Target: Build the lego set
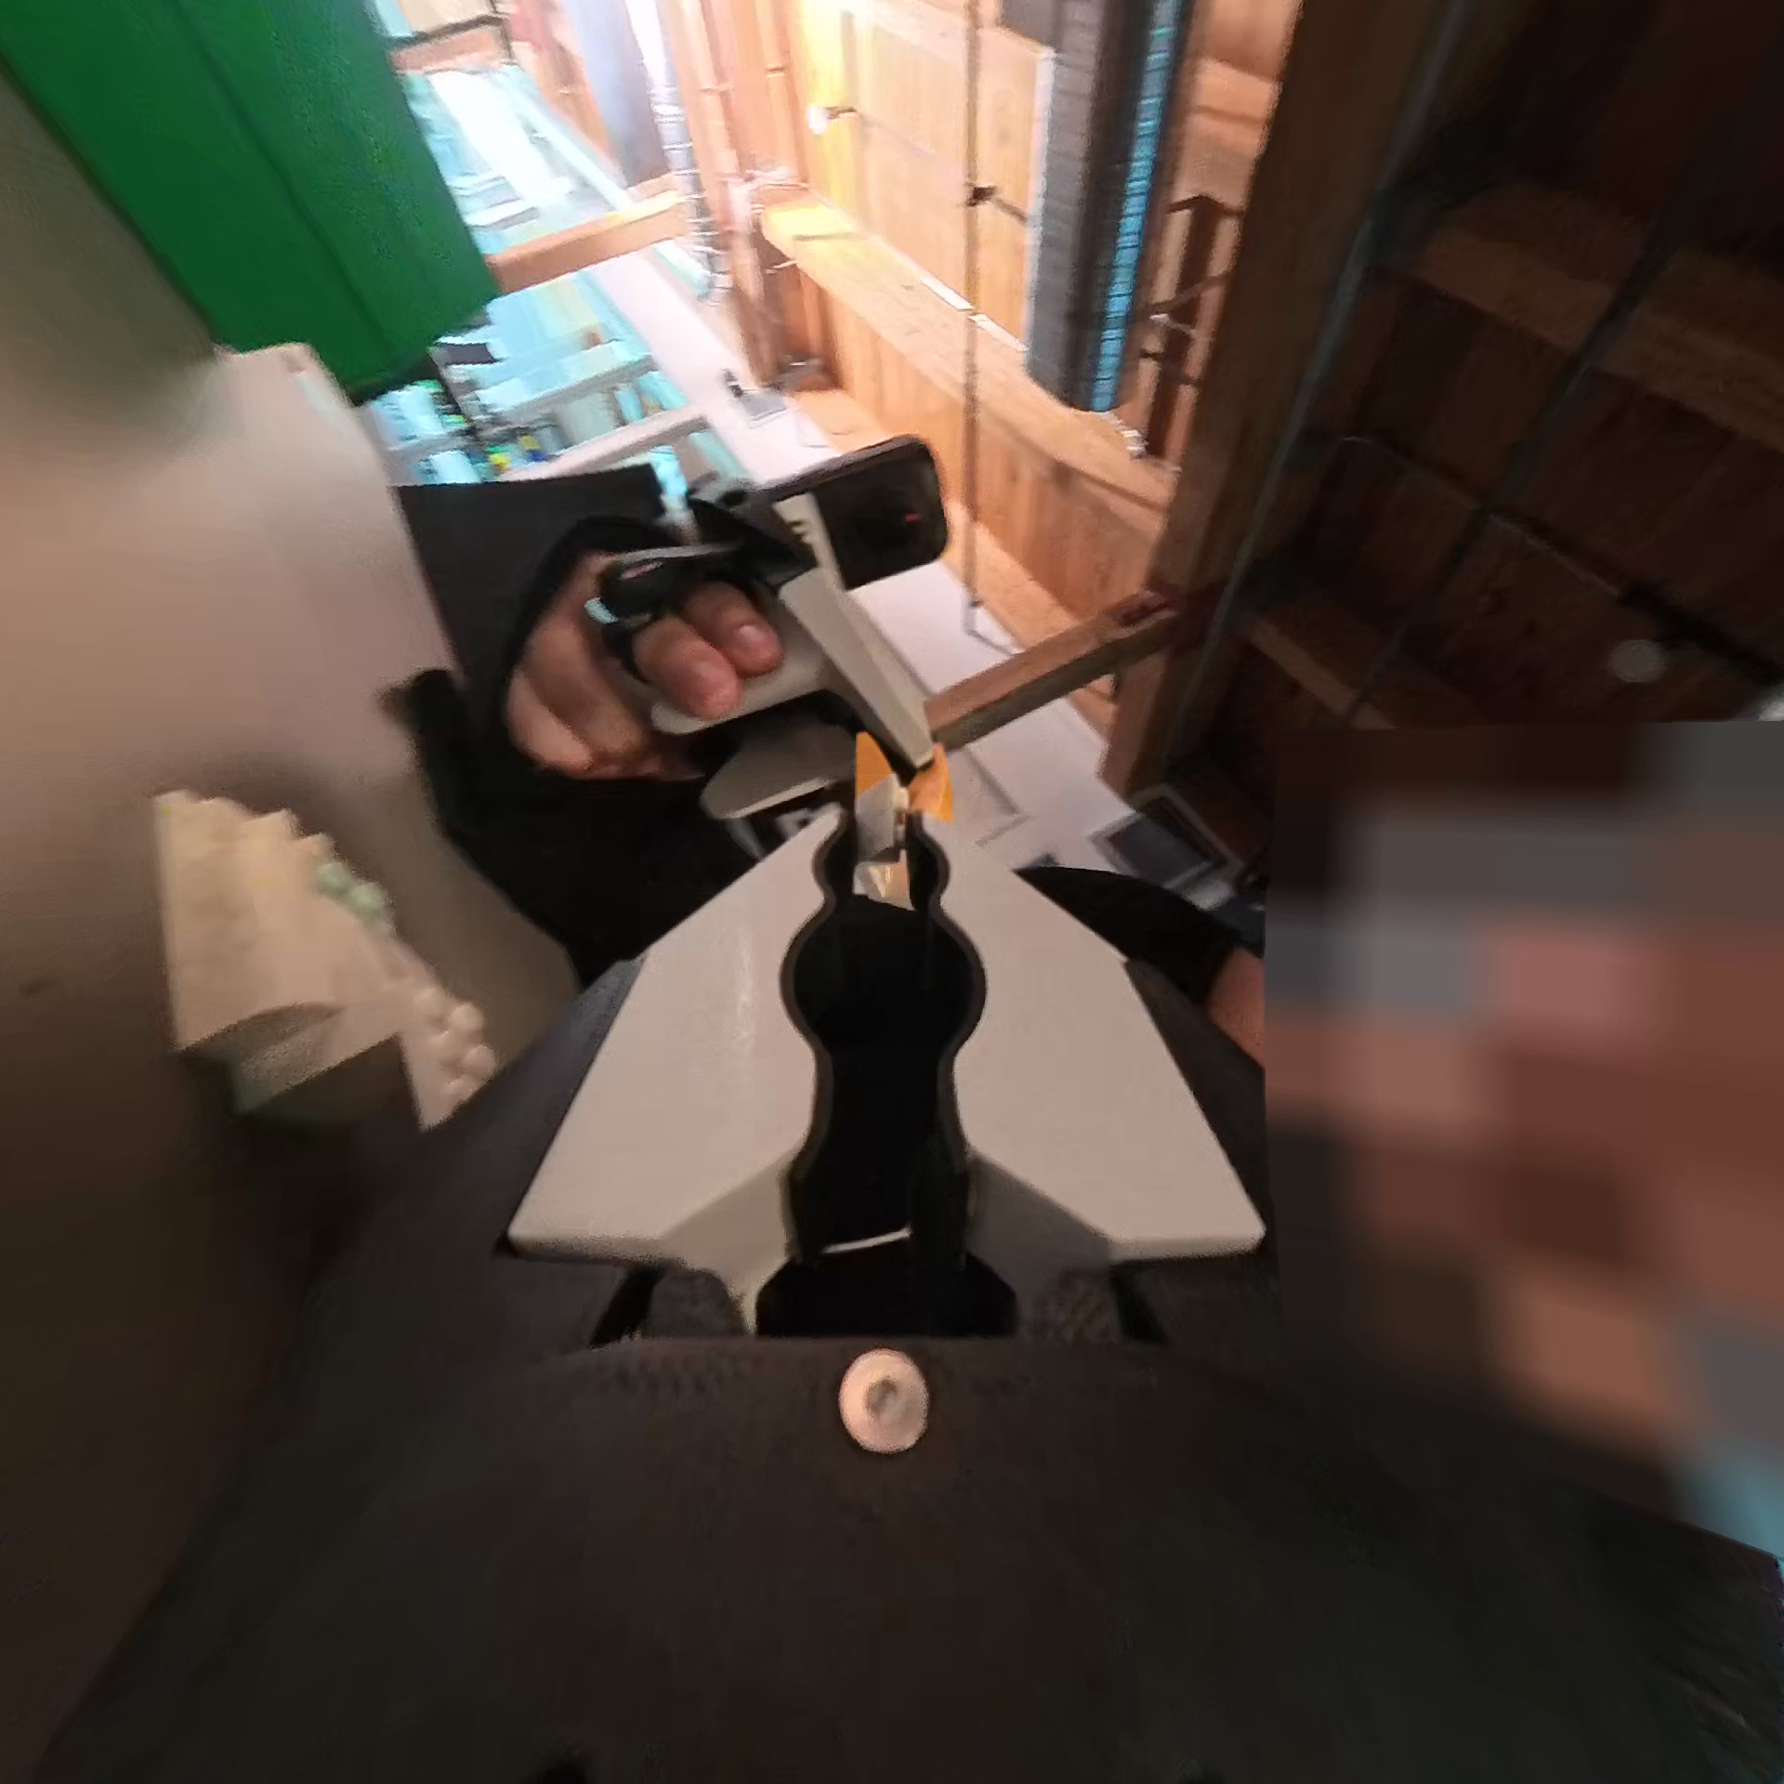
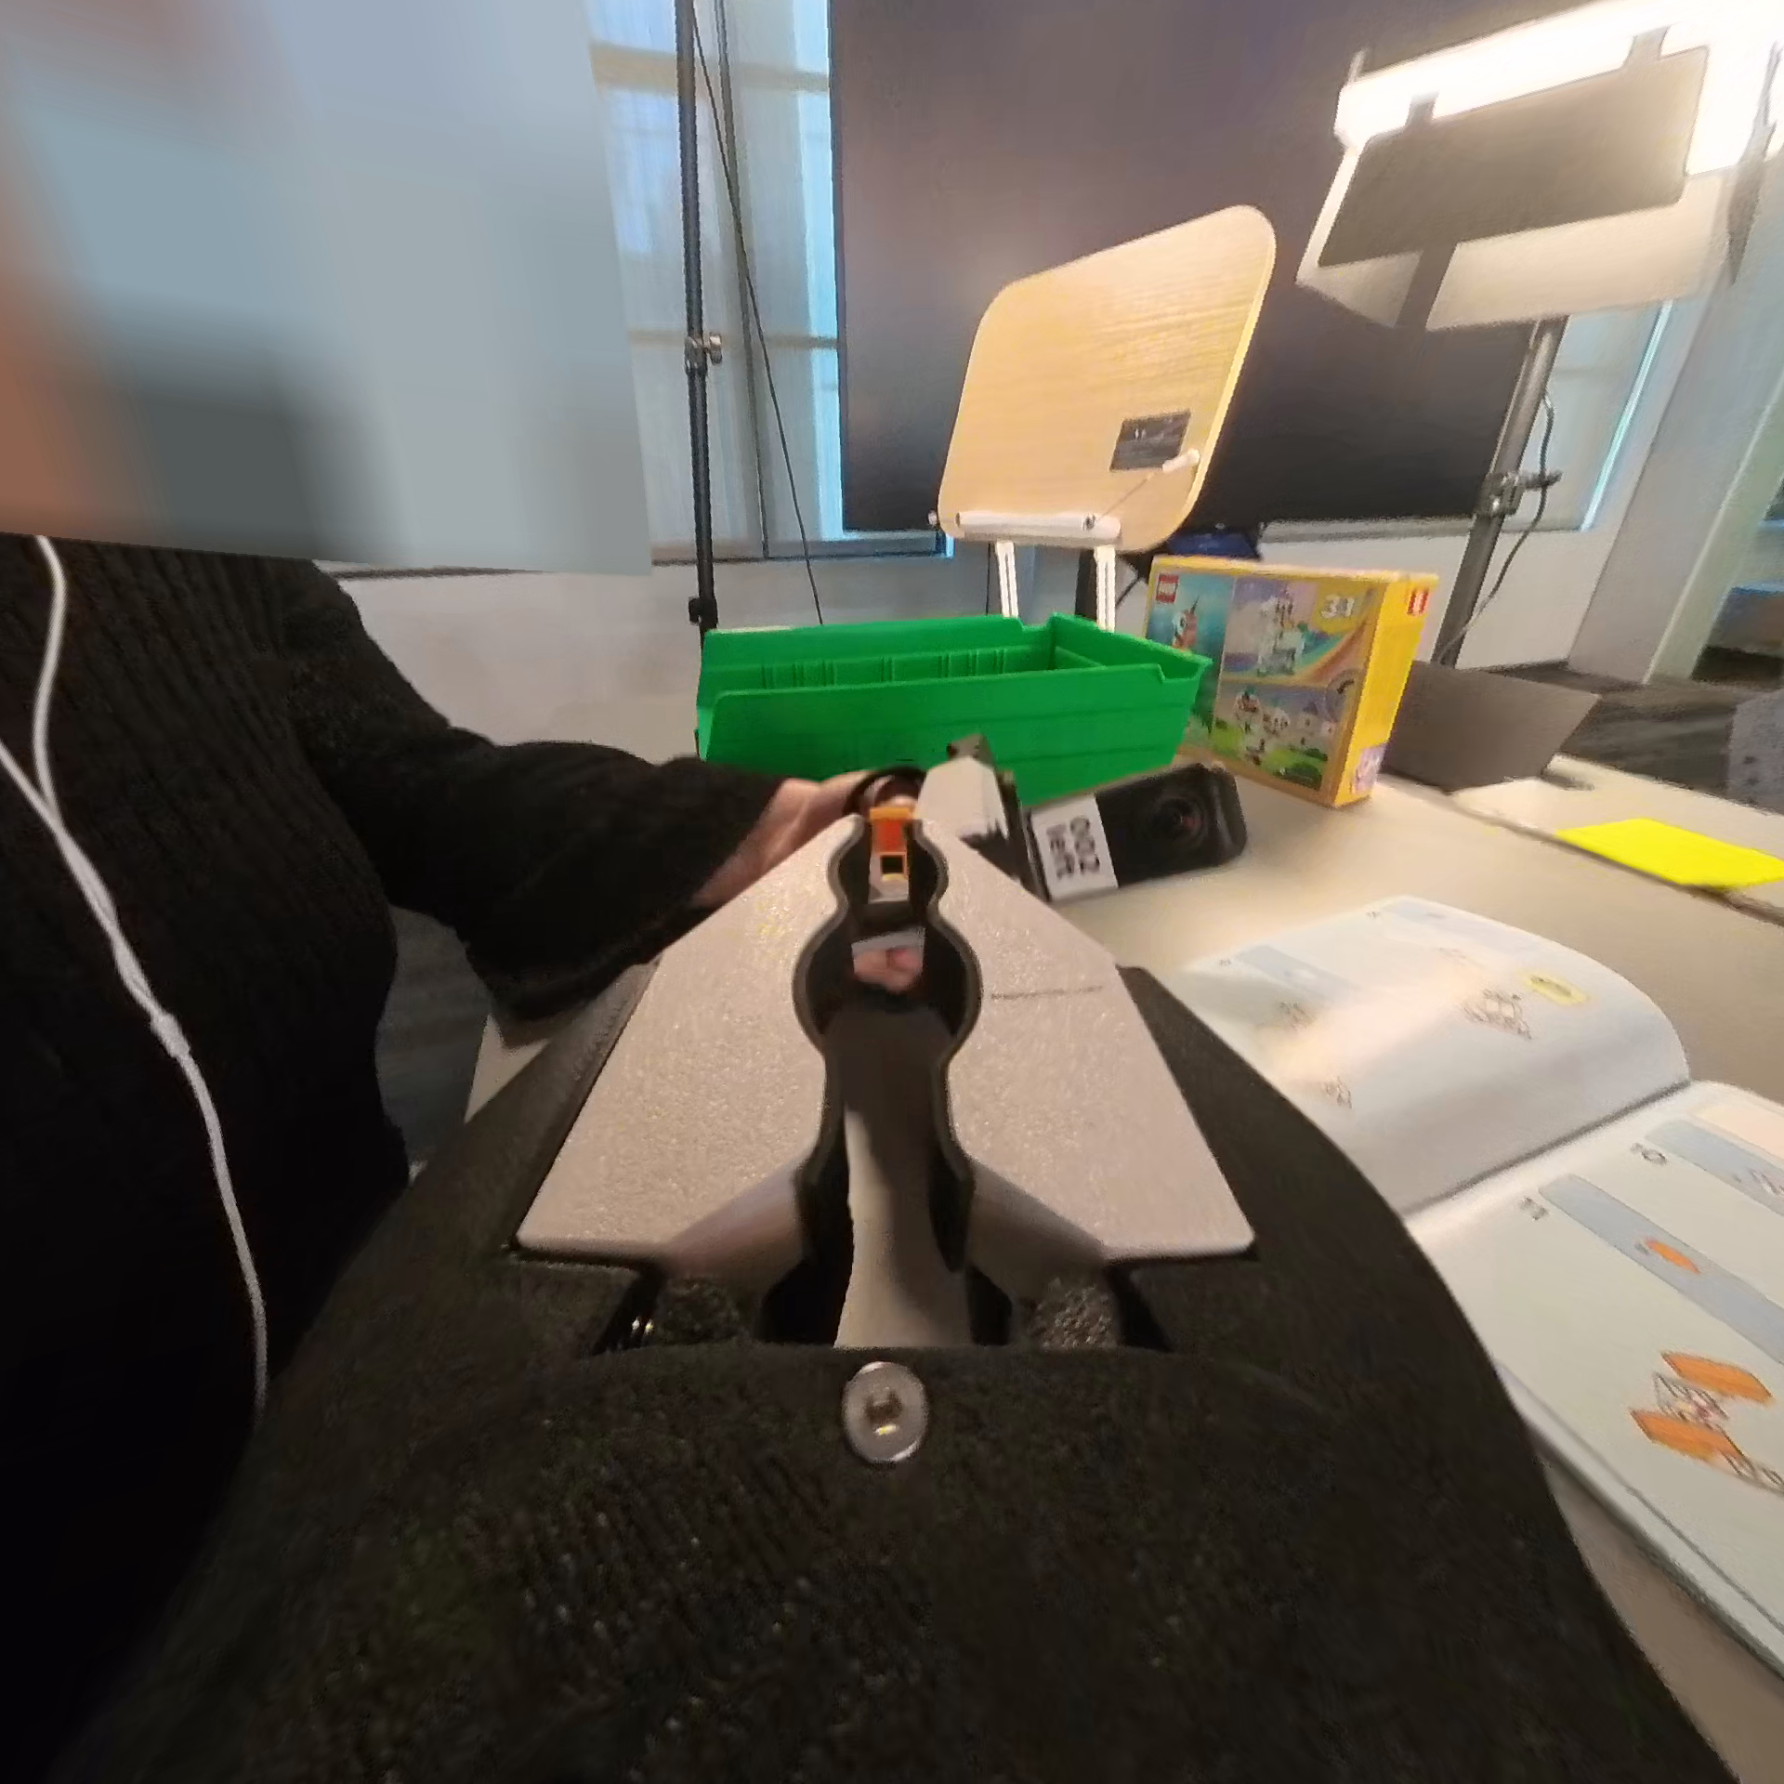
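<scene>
A small orange-and-grey lego assembly [image 1: 886, 838] is held in the air between both grippers. My left gripper [image 1: 883, 842] is shut on its grey end. The right gripper [image 1: 907, 767], held by a hand, comes in from the upper left and meets it tip to tip at the orange parts [image 1: 938, 790]. In the right wrist view my right gripper [image 2: 888, 842] is shut on the orange-topped piece [image 2: 888, 826]. The left gripper's fingers [image 2: 975, 772] show just beyond it. A white lego build [image 1: 290, 946] lies blurred at the left.
A green bin [image 2: 946, 695] and the yellow lego box [image 2: 1284, 676] stand at the back of the table [image 2: 1351, 907]. An open instruction booklet [image 2: 1448, 1062] lies at the right, with a yellow sheet [image 2: 1680, 850] beyond it. A wooden book stand [image 2: 1110, 367] stands behind the bin. The grippers are tip to tip, or close to it.
</scene>
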Demonstrator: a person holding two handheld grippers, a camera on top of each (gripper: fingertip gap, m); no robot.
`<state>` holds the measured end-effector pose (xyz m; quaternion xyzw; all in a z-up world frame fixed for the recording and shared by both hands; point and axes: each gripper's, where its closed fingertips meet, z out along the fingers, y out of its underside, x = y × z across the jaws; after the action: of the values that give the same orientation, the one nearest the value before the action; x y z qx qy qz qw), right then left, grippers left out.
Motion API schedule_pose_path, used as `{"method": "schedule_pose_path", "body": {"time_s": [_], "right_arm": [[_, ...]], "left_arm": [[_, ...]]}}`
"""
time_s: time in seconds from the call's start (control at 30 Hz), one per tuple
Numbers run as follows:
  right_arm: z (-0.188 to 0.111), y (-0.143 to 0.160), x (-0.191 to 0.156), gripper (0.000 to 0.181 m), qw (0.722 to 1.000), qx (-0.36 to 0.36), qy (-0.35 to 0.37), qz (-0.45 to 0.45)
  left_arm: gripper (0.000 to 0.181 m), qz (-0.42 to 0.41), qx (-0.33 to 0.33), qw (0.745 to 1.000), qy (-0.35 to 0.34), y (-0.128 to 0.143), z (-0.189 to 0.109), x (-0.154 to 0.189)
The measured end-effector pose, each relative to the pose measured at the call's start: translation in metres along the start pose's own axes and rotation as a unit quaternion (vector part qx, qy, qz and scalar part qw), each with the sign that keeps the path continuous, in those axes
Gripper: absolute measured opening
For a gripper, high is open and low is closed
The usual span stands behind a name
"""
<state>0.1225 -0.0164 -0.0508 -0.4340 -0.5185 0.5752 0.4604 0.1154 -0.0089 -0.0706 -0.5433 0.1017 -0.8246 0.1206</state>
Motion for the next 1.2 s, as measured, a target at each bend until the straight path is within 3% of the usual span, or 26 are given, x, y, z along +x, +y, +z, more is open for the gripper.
{"method": "schedule_pose_path", "body": {"time_s": [0.17,0.23,0.4,0.77,1.2], "right_arm": [[-0.036,0.052,0.018,0.005,0.980,-0.188,0.044,0.047],[-0.050,0.071,0.018,0.006,0.964,-0.257,0.043,0.052],[-0.072,0.099,0.013,0.006,0.940,-0.340,0.024,0.031],[-0.102,0.105,0.003,0.006,0.931,-0.364,-0.011,0.041],[-0.131,0.111,0.008,0.003,0.929,-0.368,0.004,0.048]], "left_arm": [[0.008,0.016,-0.009,0.992,-0.121,0.000,-0.012,-0.028],[0.008,0.017,-0.015,0.991,-0.130,0.002,-0.012,-0.031],[0.008,0.019,-0.028,0.989,-0.145,0.006,-0.010,-0.036],[0.009,0.018,-0.020,0.990,-0.141,0.004,-0.011,-0.035],[0.009,0.017,-0.024,0.990,-0.141,0.005,-0.010,-0.035]]}}
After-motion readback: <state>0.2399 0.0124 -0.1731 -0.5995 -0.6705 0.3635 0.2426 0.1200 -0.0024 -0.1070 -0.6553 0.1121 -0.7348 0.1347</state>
